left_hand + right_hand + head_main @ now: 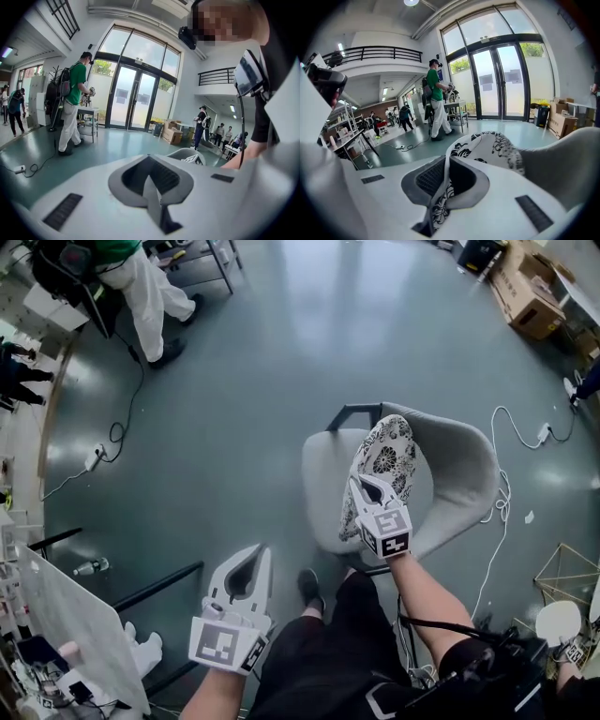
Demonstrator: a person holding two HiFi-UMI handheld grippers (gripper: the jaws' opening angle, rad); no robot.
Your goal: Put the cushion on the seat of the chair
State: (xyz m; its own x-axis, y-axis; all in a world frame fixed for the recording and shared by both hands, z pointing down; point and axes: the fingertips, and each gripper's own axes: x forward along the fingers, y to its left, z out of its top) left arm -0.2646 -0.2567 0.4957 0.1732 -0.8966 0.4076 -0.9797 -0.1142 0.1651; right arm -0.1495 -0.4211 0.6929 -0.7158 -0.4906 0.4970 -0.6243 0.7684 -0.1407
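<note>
**While the cushion hangs by one edge: hazards at the chair**

Since the left tongs (251, 559) are nearest, they are entered first. White plastic, jaws closed together on nothing, held low beside the person's dark-trousered legs (319, 652) and well apart from the chair. Hazard: they are too far off to steady anything if the cushion goes astray.

Item: right tongs (362, 484), white plastic, jaws pinched tight on a thin fold at the cushion's edge. Hazard: so slight a hold may let the fabric slide out early.

Item: black-and-white flower-patterned fabric cushion (386, 457). It is held on edge over the seat and not lying flat; whether its far end touches the chair cannot be told. Hazard: if released like this, it may lean on the backrest or tip over the front rim onto the floor.

Item: pale grey curved shell chair (464, 470), seat (323, 486) bare on the side away from the backrest. Hazard: a push from the tongs could shift it.

Item: white cable (502, 493), looped on the grey-green floor (253, 381) just beside the chair. Hazard: it could snag a foot.

Item: person in white trousers (150, 292), far off; no concern.
</note>
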